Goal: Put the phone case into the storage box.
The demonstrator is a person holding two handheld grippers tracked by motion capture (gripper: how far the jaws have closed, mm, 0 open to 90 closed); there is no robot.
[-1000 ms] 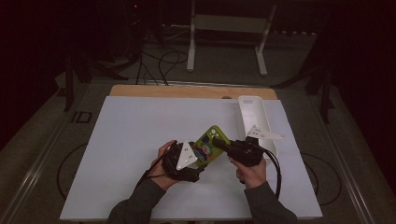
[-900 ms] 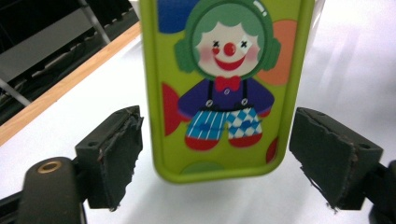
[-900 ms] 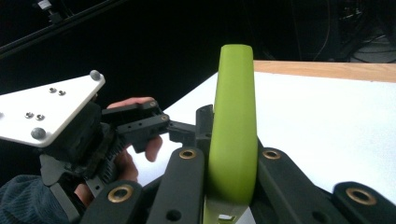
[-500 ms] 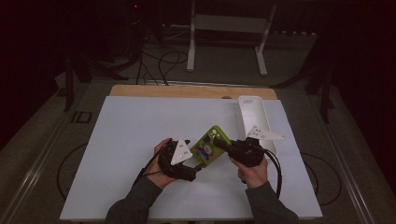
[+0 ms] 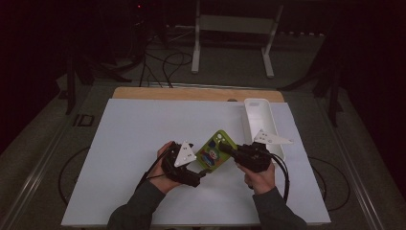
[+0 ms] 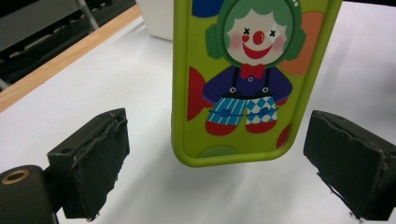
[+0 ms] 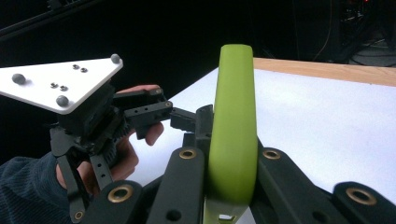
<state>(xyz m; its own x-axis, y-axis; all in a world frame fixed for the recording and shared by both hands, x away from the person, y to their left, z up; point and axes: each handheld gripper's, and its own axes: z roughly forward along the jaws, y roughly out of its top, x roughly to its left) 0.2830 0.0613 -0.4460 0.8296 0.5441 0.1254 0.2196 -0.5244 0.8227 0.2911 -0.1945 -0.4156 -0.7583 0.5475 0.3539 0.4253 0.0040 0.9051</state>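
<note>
held: right claw [image 5: 229,150] is clamping green case [image 5: 214,150] above the surface [image 5: 134,143] | freed: left claw [image 5: 203,171] has been opening, pads wide of the case | left: placing, likely by tray [image 5: 261,120]

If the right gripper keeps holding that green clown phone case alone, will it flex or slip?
The green clown phone case looks thin and rubbery, so probably light and slightly bendy. The right gripper clamps its edge, likely securely. The left gripper has just been opening, pads clear of it.
</note>
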